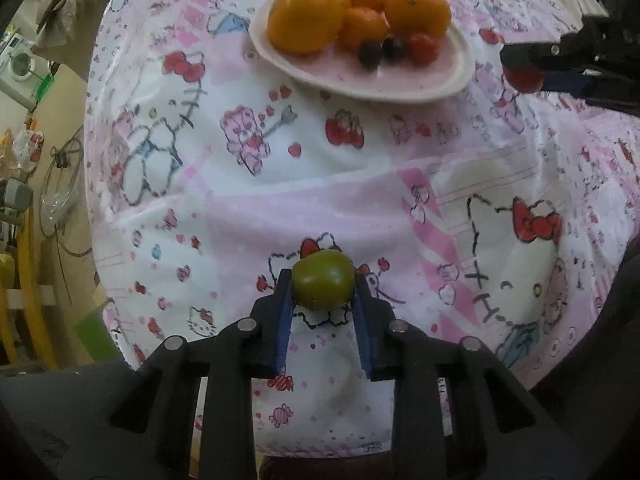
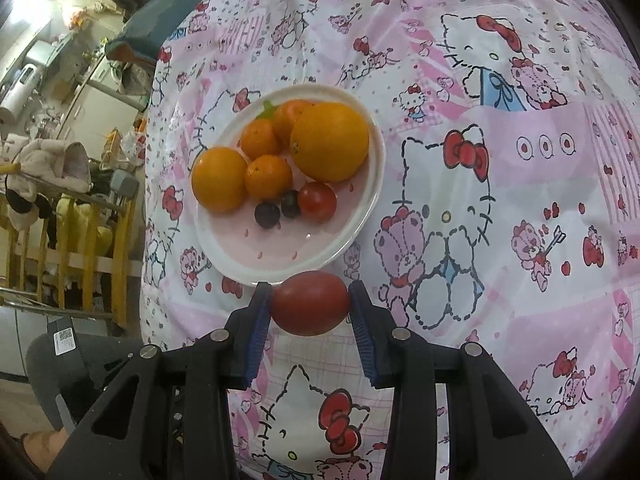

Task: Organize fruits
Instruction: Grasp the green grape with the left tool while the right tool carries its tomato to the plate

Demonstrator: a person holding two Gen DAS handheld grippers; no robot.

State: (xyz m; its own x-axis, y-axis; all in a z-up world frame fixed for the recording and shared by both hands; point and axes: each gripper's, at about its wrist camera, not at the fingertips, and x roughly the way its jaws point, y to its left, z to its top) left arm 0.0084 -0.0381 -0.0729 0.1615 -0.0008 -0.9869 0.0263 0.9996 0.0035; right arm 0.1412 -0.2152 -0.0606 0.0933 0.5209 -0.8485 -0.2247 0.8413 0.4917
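Observation:
My left gripper (image 1: 323, 280) is shut on a green tomato (image 1: 322, 277), held over the cloth well short of the plate (image 1: 420, 84). My right gripper (image 2: 310, 304) is shut on a red tomato (image 2: 310, 302), just before the near rim of the plate (image 2: 280, 256). It also shows in the left wrist view (image 1: 524, 70) at the plate's right, with the red tomato (image 1: 522, 78) in it. The plate holds several oranges (image 2: 330, 140), a small red tomato (image 2: 317, 201) and two dark berries (image 2: 267, 215).
A pink and white cartoon-print cloth (image 1: 280, 160) covers the table. Its left edge drops off to a cluttered room with a yellow wooden rail (image 2: 92, 240) and a dark chair (image 2: 60, 356).

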